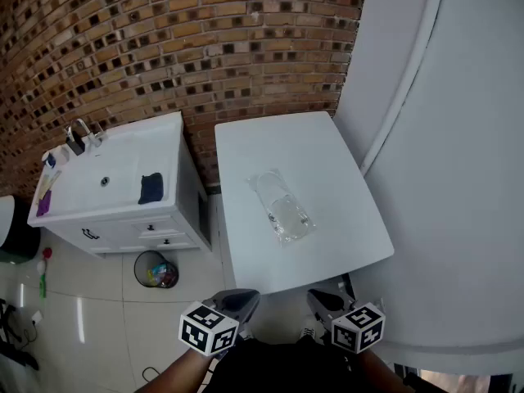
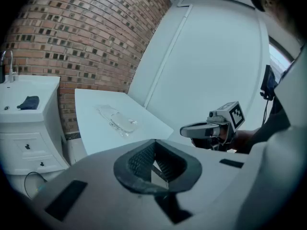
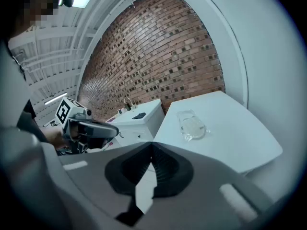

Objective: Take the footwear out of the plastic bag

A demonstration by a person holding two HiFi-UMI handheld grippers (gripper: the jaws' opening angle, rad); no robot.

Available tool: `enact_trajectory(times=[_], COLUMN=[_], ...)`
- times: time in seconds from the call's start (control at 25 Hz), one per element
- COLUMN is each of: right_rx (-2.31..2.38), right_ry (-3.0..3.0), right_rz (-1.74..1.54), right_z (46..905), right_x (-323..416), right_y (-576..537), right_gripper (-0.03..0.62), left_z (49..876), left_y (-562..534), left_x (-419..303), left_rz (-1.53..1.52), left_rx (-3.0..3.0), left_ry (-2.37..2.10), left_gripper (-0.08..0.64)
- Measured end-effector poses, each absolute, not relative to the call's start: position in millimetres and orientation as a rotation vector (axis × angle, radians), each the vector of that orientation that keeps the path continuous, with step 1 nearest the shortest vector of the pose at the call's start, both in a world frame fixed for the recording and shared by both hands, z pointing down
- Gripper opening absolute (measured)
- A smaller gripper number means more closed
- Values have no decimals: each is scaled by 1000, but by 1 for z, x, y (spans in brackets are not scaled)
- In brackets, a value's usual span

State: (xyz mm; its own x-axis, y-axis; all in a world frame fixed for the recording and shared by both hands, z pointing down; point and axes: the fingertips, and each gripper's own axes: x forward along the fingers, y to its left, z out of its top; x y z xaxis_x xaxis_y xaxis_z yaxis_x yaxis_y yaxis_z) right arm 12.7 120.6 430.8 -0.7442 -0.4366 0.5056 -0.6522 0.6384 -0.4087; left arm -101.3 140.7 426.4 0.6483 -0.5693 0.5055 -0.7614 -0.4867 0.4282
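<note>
Your head view is bright and evenly lit, with a streak of glare on the floor tiles [image 1: 79, 318]. Your gripper views curve the brick wall [image 3: 158, 56] and fade to black corners; in the right one a ceiling lamp [image 3: 81, 0] glows top left

You hold your left grey two-jaw gripper [image 1: 243, 298] low and close in front of your body, its jaws pressed together with nothing between them and its black-and-white marker cube [image 1: 209, 327] turned up towards your head. Your right grey two-jaw gripper [image 1: 320, 299] sits beside it, a little apart at about the same height, jaws likewise closed on nothing. Both point forward and somewhat downward, and your left forearm [image 1: 175, 375] and right forearm [image 1: 374, 372] come in from the bottom edge behind them.
</note>
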Motion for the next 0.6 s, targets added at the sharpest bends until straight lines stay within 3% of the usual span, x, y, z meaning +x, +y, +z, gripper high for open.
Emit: enact_trajectory(times=[0.6], right_rx=[871], right_ry=[-2478], right_rz=[787], right_z=[432], right_x=[-28], right_y=[140], right_gripper=[3], left_z=[428], left_y=[151], left_x=[-144], left_rz=[359], left_rx=[2240], left_ry=[-1040], left_gripper=[6])
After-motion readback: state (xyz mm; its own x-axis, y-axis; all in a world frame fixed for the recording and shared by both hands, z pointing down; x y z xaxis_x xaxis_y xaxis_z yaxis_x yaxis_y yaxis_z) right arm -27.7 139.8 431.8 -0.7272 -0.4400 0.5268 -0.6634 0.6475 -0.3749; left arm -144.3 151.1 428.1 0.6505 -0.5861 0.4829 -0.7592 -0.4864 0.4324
